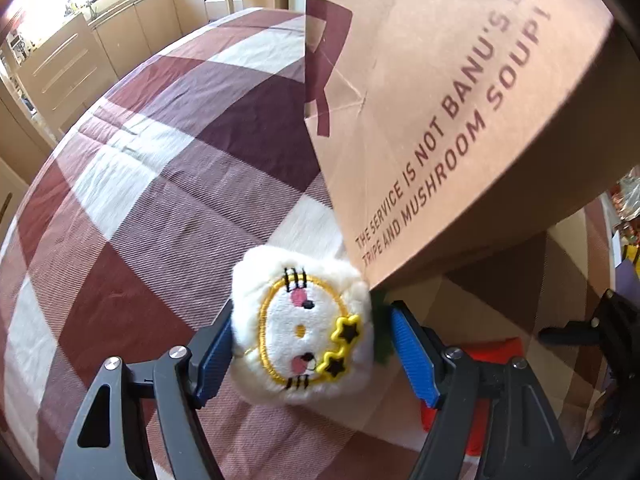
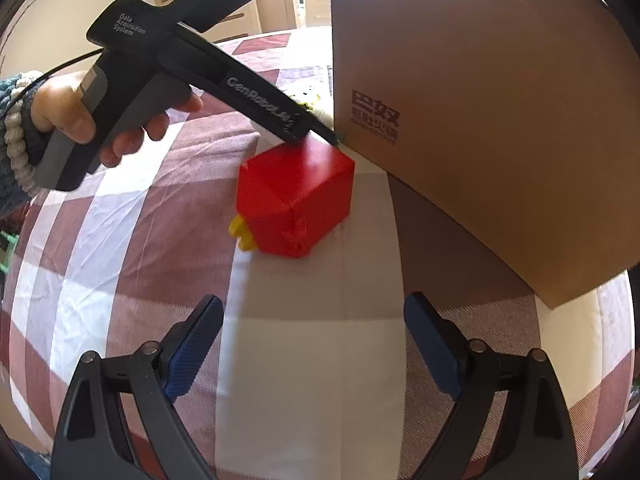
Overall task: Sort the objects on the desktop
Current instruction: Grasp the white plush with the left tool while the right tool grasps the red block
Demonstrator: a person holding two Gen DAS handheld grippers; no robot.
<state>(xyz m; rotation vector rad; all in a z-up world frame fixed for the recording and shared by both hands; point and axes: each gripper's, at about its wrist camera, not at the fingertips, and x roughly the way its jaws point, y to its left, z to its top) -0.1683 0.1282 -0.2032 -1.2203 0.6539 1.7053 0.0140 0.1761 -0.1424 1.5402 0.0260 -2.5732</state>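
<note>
- On the checked cloth point(image 1: 152, 184) stands a brown paper bag point(image 1: 440, 100).
- The red block point(image 2: 296, 204) lies just beside the bag.
- The left gripper point(image 1: 308, 350) has its jaws around the plush point(image 1: 304, 332); the grip is not clear.
- The right gripper point(image 2: 314, 344) is open and empty, near the block.

Left hand-held gripper point(image 1: 310, 350): black frame, blue ribbed pads, silver screws, white "GenRobot.AI" lettering, black cable. Right hand-held gripper point(image 2: 314, 346): same. Sleeve point(image 2: 16, 128): blue-grey knit w/ cream trim.
</note>
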